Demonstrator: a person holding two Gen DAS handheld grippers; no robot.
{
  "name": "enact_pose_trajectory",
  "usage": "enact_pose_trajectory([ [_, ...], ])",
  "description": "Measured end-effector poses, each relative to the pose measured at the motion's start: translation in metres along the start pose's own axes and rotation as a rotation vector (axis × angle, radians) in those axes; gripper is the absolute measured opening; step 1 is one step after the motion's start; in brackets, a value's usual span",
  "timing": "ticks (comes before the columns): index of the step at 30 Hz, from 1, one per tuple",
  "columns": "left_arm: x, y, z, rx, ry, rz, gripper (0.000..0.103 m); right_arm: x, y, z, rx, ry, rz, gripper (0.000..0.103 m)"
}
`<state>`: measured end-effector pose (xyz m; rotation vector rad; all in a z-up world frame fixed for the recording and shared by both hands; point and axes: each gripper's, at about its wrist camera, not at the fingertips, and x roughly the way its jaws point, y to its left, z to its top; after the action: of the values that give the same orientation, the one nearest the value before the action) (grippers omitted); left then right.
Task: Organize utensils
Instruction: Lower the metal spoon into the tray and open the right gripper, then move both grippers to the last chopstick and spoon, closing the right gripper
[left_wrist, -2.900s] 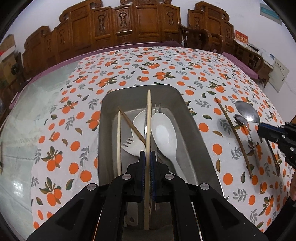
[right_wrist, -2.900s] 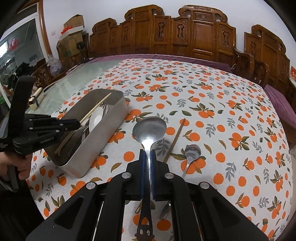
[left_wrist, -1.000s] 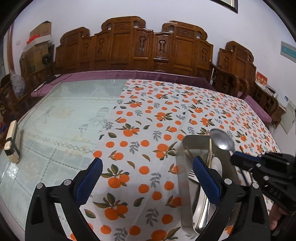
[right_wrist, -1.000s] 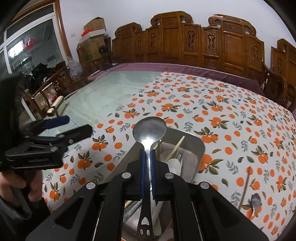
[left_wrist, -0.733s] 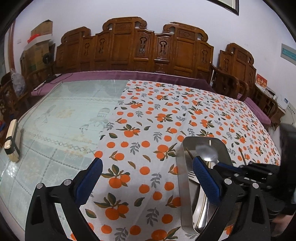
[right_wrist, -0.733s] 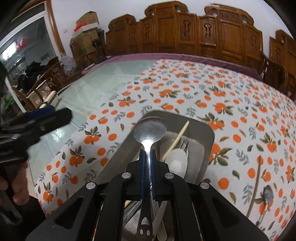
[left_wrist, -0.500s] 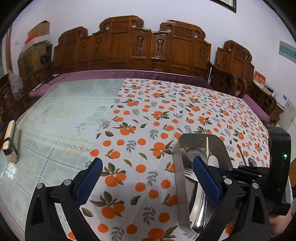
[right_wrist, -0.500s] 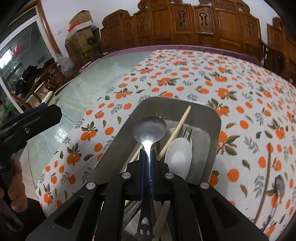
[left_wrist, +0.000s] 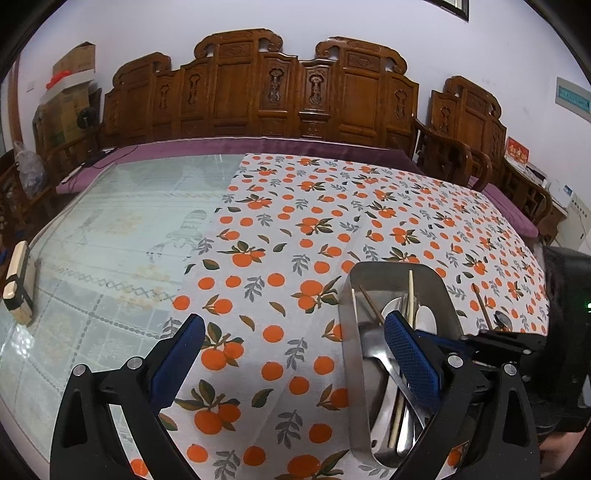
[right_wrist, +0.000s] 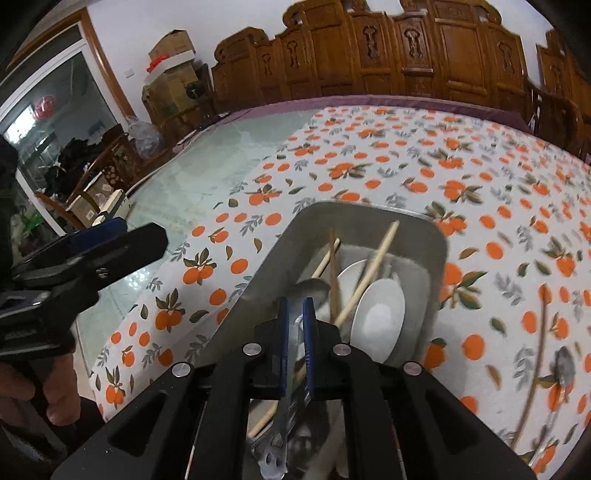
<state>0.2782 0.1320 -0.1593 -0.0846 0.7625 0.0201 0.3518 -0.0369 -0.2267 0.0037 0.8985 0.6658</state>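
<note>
A metal tray (right_wrist: 369, 216) sits on the orange-print tablecloth and holds chopsticks (right_wrist: 373, 264), a white spoon (right_wrist: 378, 317) and a white fork. My right gripper (right_wrist: 295, 306) is low over the tray, its jaws slightly apart. The big steel ladle (right_wrist: 310, 288) lies tilted between them, bowl down in the tray, handle end (right_wrist: 271, 461) hanging loose. In the left wrist view the tray (left_wrist: 354, 369) is at lower right with the ladle (left_wrist: 373, 343) in it. My left gripper (left_wrist: 295, 343) is wide open and empty, left of the tray.
A dark chopstick (right_wrist: 535, 354) and a small steel spoon (right_wrist: 563, 363) lie on the cloth right of the tray. A small wooden block (left_wrist: 16, 282) rests on the glass tabletop far left. Carved wooden chairs line the far table edge.
My right gripper carried the ladle over the tray, lowered it, and has just loosened; the ladle has tipped into the tray. My left gripper let go of its chopstick earlier and stays open.
</note>
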Motion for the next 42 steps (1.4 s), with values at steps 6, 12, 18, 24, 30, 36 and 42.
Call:
enact_pose_trajectory([
  [6, -0.001, -0.014, -0.002, 0.018, -0.002, -0.013, 0.094, -0.047, -0.021, -0.003, -0.060, -0.069, -0.065, 0.010],
  [12, -0.002, -0.036, -0.005, 0.036, -0.008, -0.034, 0.094, -0.093, -0.056, -0.015, -0.084, -0.106, -0.166, 0.020],
  [18, -0.003, -0.063, -0.010, 0.062, -0.013, -0.059, 0.094, -0.116, -0.101, -0.039, -0.067, -0.083, -0.266, 0.023],
  [24, -0.009, -0.099, -0.022, 0.118, -0.019, -0.107, 0.094, -0.118, -0.139, -0.065, -0.025, -0.058, -0.347, 0.030],
  [30, -0.008, -0.129, -0.034, 0.176, -0.005, -0.137, 0.094, -0.096, -0.162, -0.080, 0.052, 0.005, -0.336, 0.030],
  [36, -0.006, -0.145, -0.042, 0.207, 0.011, -0.151, 0.094, -0.074, -0.163, -0.078, 0.079, 0.042, -0.341, 0.030],
  [42, -0.006, -0.153, -0.047, 0.222, 0.019, -0.153, 0.094, -0.058, -0.160, -0.079, 0.040, 0.085, -0.389, 0.030],
])
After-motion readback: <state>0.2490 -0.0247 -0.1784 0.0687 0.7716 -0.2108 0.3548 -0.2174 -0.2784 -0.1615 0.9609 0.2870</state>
